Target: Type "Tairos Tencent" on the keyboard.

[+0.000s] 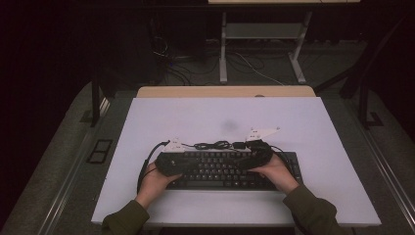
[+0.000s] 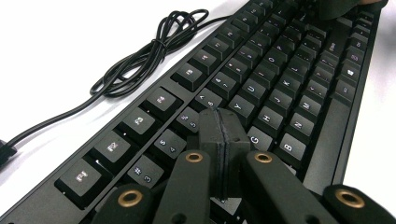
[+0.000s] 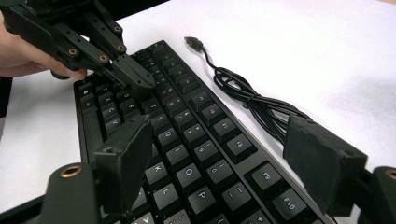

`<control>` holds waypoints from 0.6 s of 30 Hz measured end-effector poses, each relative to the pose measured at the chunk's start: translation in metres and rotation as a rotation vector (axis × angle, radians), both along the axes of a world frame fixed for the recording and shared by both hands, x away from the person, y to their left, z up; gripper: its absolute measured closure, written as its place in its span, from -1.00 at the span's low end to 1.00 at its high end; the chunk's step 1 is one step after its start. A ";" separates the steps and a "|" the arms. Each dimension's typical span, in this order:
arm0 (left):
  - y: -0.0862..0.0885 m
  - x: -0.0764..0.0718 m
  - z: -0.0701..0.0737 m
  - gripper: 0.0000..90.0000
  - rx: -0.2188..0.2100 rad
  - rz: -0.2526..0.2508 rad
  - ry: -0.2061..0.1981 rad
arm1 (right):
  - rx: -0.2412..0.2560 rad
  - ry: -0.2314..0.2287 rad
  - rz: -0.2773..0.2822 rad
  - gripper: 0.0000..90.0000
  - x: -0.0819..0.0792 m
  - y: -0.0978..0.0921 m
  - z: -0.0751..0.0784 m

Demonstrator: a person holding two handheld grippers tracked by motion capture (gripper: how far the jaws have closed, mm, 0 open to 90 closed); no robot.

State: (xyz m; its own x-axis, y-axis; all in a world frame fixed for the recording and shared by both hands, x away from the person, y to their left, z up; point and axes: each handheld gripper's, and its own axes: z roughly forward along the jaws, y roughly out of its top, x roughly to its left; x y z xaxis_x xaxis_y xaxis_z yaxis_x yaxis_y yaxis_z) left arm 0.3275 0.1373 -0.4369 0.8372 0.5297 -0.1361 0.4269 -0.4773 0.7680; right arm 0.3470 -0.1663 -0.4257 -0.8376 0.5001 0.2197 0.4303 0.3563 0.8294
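Both claws poised over a black keyboard, left one closed, right one spread

Nearest the person, the black keyboard [image 1: 230, 170] lies flat on the white counter [image 1: 205, 117], its long axis running left to right across both hands. Left claw [image 2: 223, 140] sits directly above the left-centre keys, jaws pressed together with nothing between them, tips just over the number and letter rows around the G key; whether it touches a key I cannot tell. Right claw [image 3: 224, 158] hovers over the right-centre keys with jaws spread wide, straddling the rows near O and P. Each claw is nearest its own half of the board. Beyond the far edge, the bundled USB cable [image 1: 215, 145] rests on the counter, touching neither claw.
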 end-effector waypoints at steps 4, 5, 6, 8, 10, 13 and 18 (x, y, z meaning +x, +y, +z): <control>0.000 0.000 0.000 0.98 -0.001 -0.001 0.002 | 0.000 -0.001 0.000 -0.48 0.000 0.000 0.000; 0.000 0.000 0.000 0.98 0.000 -0.002 0.001 | 0.000 -0.001 0.000 -0.48 0.000 0.000 0.000; 0.000 0.000 -0.001 0.98 0.002 -0.003 0.002 | 0.000 -0.001 0.000 -0.48 0.000 0.000 0.000; -0.001 0.000 -0.002 0.98 0.010 -0.003 0.004 | 0.000 -0.002 -0.001 -0.48 0.000 0.000 0.000; -0.001 0.000 -0.002 0.98 0.006 -0.003 0.009 | 0.000 -0.001 -0.001 -0.48 0.000 0.000 0.000; -0.001 0.000 -0.002 0.98 0.008 -0.005 0.006 | 0.000 -0.001 -0.001 -0.48 0.000 0.000 0.000; -0.001 0.000 0.000 0.98 0.007 -0.004 0.003 | 0.002 -0.002 -0.001 -0.48 0.000 0.000 0.000</control>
State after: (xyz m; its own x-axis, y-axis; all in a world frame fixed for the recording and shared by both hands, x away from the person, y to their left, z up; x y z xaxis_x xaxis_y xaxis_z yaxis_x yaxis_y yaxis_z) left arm 0.3271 0.1367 -0.4371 0.8388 0.5276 -0.1348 0.4273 -0.4843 0.7634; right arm 0.3471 -0.1666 -0.4256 -0.8377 0.5003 0.2190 0.4290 0.3545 0.8308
